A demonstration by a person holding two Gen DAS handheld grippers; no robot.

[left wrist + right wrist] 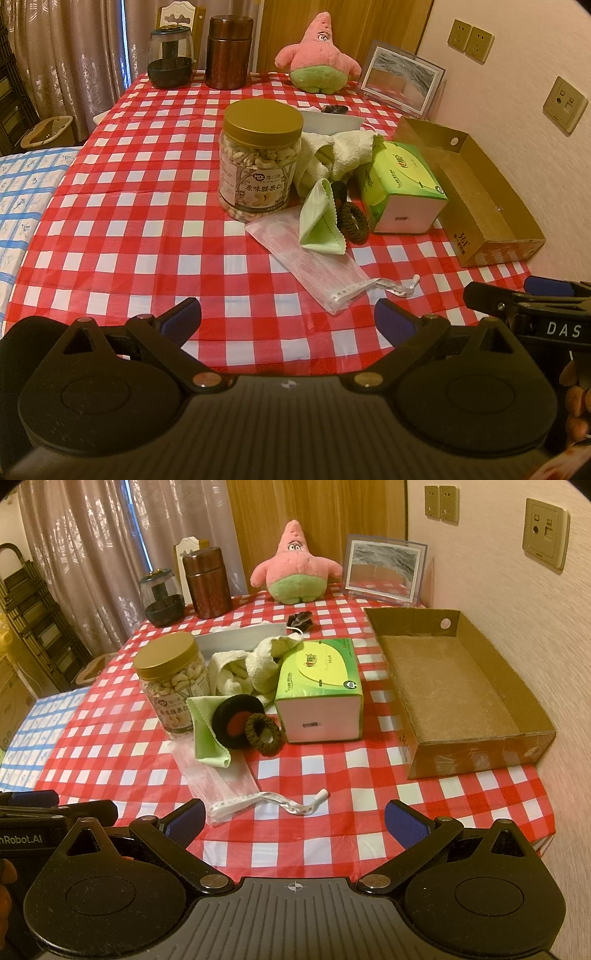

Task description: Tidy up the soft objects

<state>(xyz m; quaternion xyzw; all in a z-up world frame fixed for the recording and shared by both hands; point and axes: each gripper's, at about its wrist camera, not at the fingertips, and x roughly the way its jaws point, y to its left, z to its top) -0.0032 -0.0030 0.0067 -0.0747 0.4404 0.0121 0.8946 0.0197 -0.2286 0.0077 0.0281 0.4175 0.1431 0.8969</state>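
A pink starfish plush (319,55) (293,566) sits at the table's far edge. A cream towel (340,151) (251,664) lies crumpled mid-table. A green cloth (321,218) (205,731), a brown hair tie (354,218) (263,734), a black-and-red round pad (231,725) and a packaged mask (314,266) (218,779) lie nearer. An empty cardboard box (480,199) (454,686) stands at the right. My left gripper (288,319) and right gripper (295,818) are open and empty above the near table edge.
A cashew jar (260,158) (173,686) and a green tissue box (402,184) (319,690) flank the soft things. A glass jar (170,55), a brown canister (229,51), a picture frame (400,79) and a white tray (330,120) stand farther back. The wall is at the right.
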